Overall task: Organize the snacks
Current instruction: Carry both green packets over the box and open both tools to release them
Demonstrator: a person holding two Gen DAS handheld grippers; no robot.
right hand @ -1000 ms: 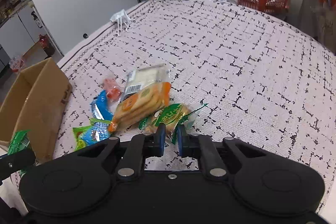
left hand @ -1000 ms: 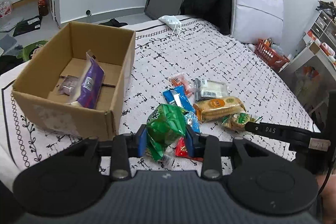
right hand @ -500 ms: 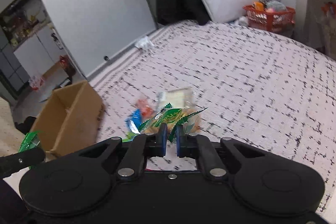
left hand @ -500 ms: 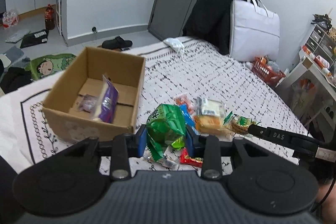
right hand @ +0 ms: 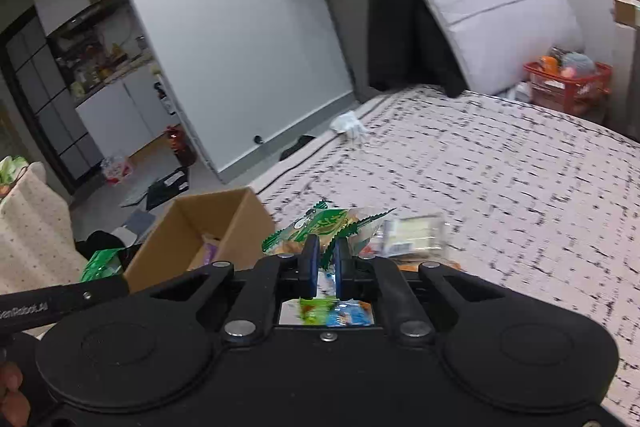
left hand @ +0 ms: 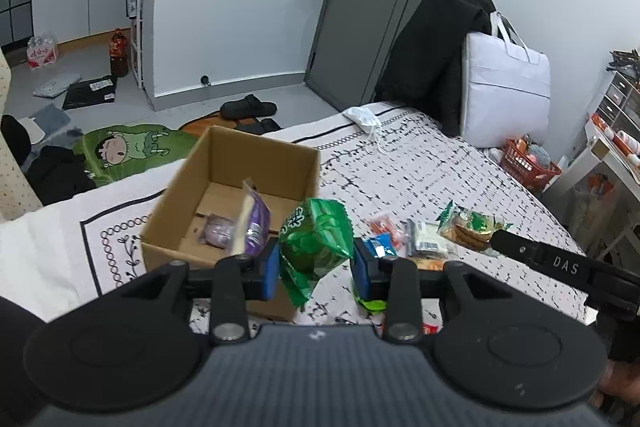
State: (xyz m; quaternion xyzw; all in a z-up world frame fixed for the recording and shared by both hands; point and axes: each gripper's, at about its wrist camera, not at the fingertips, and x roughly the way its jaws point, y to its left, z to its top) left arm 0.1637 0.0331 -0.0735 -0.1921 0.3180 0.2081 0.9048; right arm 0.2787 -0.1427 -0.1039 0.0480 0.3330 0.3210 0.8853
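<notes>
My left gripper (left hand: 316, 269) is shut on a shiny green snack bag (left hand: 314, 241) and holds it in the air just right of the open cardboard box (left hand: 224, 187). The box holds a purple packet (left hand: 254, 223) and a small purple snack (left hand: 218, 229). My right gripper (right hand: 325, 263) is shut on the edge of a green-and-clear cookie packet (right hand: 320, 227), also lifted; it shows in the left wrist view (left hand: 468, 227). More snacks (left hand: 404, 239) lie on the bed beyond. The box also shows in the right wrist view (right hand: 208, 227).
The bed (left hand: 440, 171) has a white cover with black dashes. A white face mask (left hand: 362, 117) lies near its far edge. A white bag (left hand: 504, 83) and a black coat (left hand: 428, 51) stand at the back. A red basket (left hand: 524, 163) sits right of the bed.
Both grippers have risen well above the bed with their packets. The left one has moved closer to the box; the cookie packet has left the pile.
</notes>
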